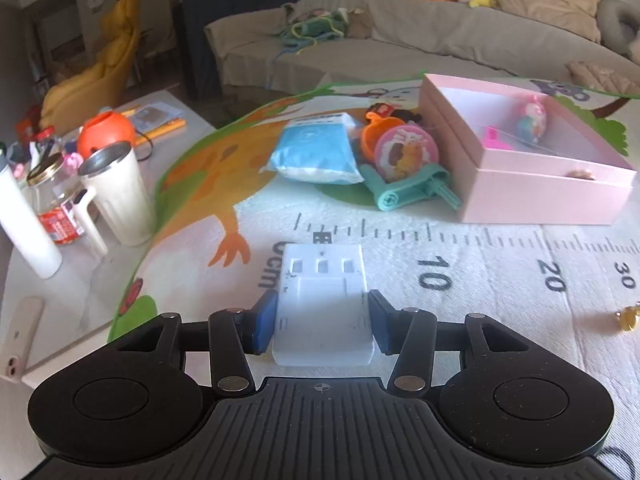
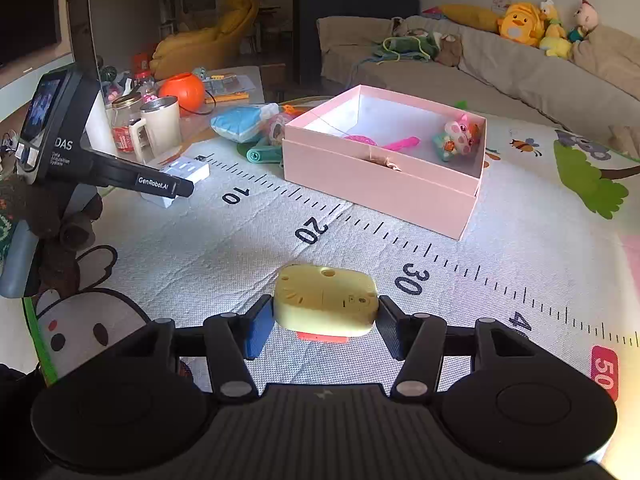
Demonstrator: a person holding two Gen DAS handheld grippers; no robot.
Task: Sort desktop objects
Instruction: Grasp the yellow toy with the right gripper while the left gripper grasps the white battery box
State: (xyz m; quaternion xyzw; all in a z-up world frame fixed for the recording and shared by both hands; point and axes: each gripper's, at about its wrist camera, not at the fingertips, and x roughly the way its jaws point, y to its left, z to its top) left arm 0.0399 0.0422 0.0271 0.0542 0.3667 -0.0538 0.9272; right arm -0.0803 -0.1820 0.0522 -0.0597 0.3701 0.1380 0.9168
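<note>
My left gripper is shut on a white plastic block that rests low on the play mat; it also shows in the right wrist view. My right gripper is shut on a yellow rounded toy with a red underside, just above the mat. An open pink box stands ahead and right; in the right wrist view the box holds a small cat toy and pink pieces.
A pile beside the box holds a blue-white pouch, a round pink tin and a teal roller. A white mug, a jar and an orange ball stand on the low table at left. A sofa lies behind.
</note>
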